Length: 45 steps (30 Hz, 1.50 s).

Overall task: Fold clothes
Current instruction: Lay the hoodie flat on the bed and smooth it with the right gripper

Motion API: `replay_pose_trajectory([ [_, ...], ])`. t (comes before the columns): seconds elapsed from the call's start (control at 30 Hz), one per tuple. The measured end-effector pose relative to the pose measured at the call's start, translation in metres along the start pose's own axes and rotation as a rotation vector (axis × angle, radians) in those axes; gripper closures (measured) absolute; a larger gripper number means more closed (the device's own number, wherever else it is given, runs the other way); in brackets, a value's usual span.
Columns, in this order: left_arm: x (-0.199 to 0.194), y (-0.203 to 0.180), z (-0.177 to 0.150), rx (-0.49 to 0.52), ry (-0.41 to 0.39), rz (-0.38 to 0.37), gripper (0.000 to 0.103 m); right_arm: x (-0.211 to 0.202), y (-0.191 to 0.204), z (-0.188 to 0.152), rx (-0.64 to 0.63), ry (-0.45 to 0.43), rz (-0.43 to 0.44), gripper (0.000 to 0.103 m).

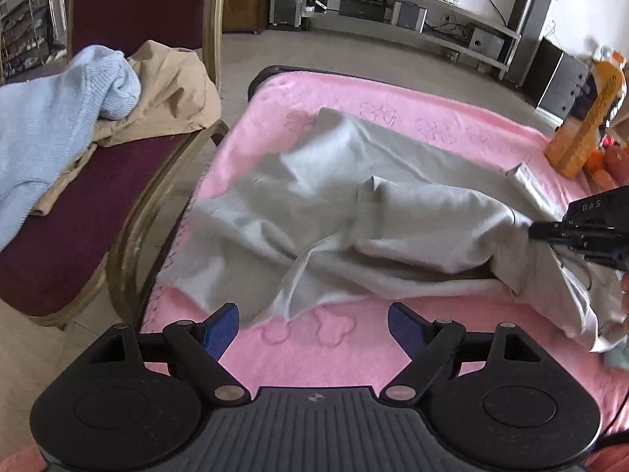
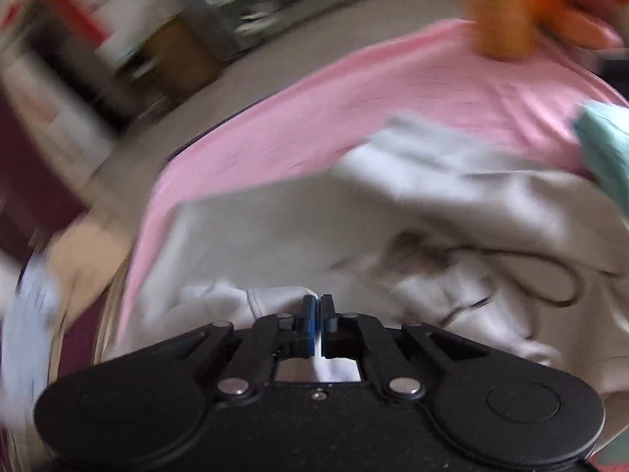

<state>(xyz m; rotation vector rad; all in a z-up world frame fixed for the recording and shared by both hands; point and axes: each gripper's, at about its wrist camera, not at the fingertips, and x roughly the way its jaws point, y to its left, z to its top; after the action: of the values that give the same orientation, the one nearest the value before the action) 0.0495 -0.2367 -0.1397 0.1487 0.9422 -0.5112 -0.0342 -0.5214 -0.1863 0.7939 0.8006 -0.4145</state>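
Observation:
A pale grey-white garment [image 1: 354, 212] lies crumpled across the pink blanket [image 1: 432, 129] that covers the table. My left gripper [image 1: 312, 324] hovers over the near edge of the garment, its blue-padded jaws wide apart with nothing between them. In the left wrist view my right gripper [image 1: 536, 232] comes in from the right and pinches a raised fold of the garment. In the blurred right wrist view the right gripper [image 2: 317, 303] has its jaws pressed together on a white hem of the garment [image 2: 275, 236].
A chair with a dark red seat [image 1: 78, 212] stands left of the table and carries a light blue knit [image 1: 51, 118] and a beige garment [image 1: 173, 90]. An orange bottle [image 1: 589, 118] and a small box [image 1: 525, 175] stand at the table's far right. A mint cloth [image 2: 605, 149] lies at the right.

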Motion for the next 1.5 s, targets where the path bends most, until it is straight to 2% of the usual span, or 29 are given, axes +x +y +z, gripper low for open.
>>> replay_pose_trajectory([
  [0.03, 0.001, -0.001, 0.002, -0.005, 0.001, -0.010, 0.021, 0.001, -0.006, 0.004, 0.027, 0.028, -0.005, 0.091],
  [0.07, 0.002, -0.003, 0.003, -0.009, 0.002, -0.021, 0.021, 0.001, -0.012, 0.009, 0.054, 0.056, -0.010, 0.076],
  [0.1, 0.004, -0.005, 0.004, -0.015, 0.007, -0.034, 0.021, -0.005, -0.016, 0.007, 0.069, 0.055, -0.004, 0.070],
  [0.17, 0.007, -0.007, 0.004, -0.034, 0.022, -0.068, 0.023, -0.021, -0.023, 0.003, 0.093, 0.049, 0.005, 0.067],
  [0.2, 0.009, -0.008, 0.004, -0.049, 0.031, -0.087, 0.028, -0.031, -0.029, -0.001, 0.109, 0.055, 0.011, 0.064],
  [0.23, 0.012, -0.008, 0.004, -0.076, 0.046, -0.111, 0.035, -0.041, -0.035, -0.005, 0.122, 0.058, 0.032, 0.064],
  [0.33, 0.022, -0.014, 0.008, -0.154, 0.083, -0.192, 0.046, -0.066, -0.053, -0.018, 0.166, 0.053, 0.113, 0.063],
  [0.43, 0.038, -0.029, 0.011, -0.201, 0.109, -0.234, 0.054, -0.081, -0.072, -0.031, 0.205, 0.004, 0.195, 0.063],
  [0.5, 0.050, -0.039, 0.013, -0.230, 0.130, -0.240, 0.055, -0.082, -0.082, -0.042, 0.216, -0.028, 0.242, 0.063],
  [0.53, 0.056, -0.040, 0.015, -0.252, 0.137, -0.239, 0.055, -0.078, -0.085, -0.045, 0.225, -0.016, 0.250, 0.063],
  [0.67, 0.065, -0.023, 0.021, -0.350, 0.126, -0.230, 0.054, -0.068, -0.088, -0.047, 0.231, 0.017, 0.274, 0.063],
  [0.77, 0.067, -0.009, 0.023, -0.415, 0.119, -0.250, 0.061, -0.068, -0.090, -0.045, 0.239, 0.009, 0.289, 0.063],
  [0.83, 0.070, -0.011, 0.023, -0.416, 0.127, -0.275, 0.067, -0.066, -0.091, -0.043, 0.257, 0.011, 0.298, 0.063],
  [0.9, 0.074, -0.019, 0.023, -0.396, 0.137, -0.285, 0.067, -0.062, -0.090, -0.044, 0.258, 0.028, 0.306, 0.063],
  [0.97, 0.082, -0.026, 0.022, -0.387, 0.156, -0.276, 0.066, -0.062, -0.087, -0.044, 0.243, 0.028, 0.302, 0.063],
  [1.03, 0.092, -0.026, 0.021, -0.405, 0.177, -0.236, 0.066, -0.065, -0.088, -0.046, 0.241, 0.024, 0.301, 0.063],
  [1.2, 0.098, -0.012, 0.021, -0.480, 0.178, -0.239, 0.064, -0.064, -0.091, -0.045, 0.247, 0.013, 0.306, 0.063],
  [1.23, 0.098, -0.012, 0.021, -0.481, 0.171, -0.227, 0.068, -0.064, -0.090, -0.045, 0.242, 0.011, 0.301, 0.063],
  [1.27, 0.098, -0.012, 0.022, -0.482, 0.164, -0.213, 0.076, -0.063, -0.089, -0.044, 0.234, 0.009, 0.297, 0.063],
  [1.3, 0.098, -0.012, 0.022, -0.478, 0.161, -0.189, 0.101, -0.063, -0.087, -0.044, 0.220, 0.005, 0.292, 0.063],
  [1.4, 0.082, -0.009, 0.025, -0.467, 0.113, -0.144, 0.103, -0.067, -0.078, -0.045, 0.156, -0.015, 0.293, 0.063],
  [1.5, 0.045, -0.005, 0.032, -0.411, 0.036, -0.105, 0.103, -0.071, -0.069, -0.046, 0.089, -0.024, 0.317, 0.063],
])
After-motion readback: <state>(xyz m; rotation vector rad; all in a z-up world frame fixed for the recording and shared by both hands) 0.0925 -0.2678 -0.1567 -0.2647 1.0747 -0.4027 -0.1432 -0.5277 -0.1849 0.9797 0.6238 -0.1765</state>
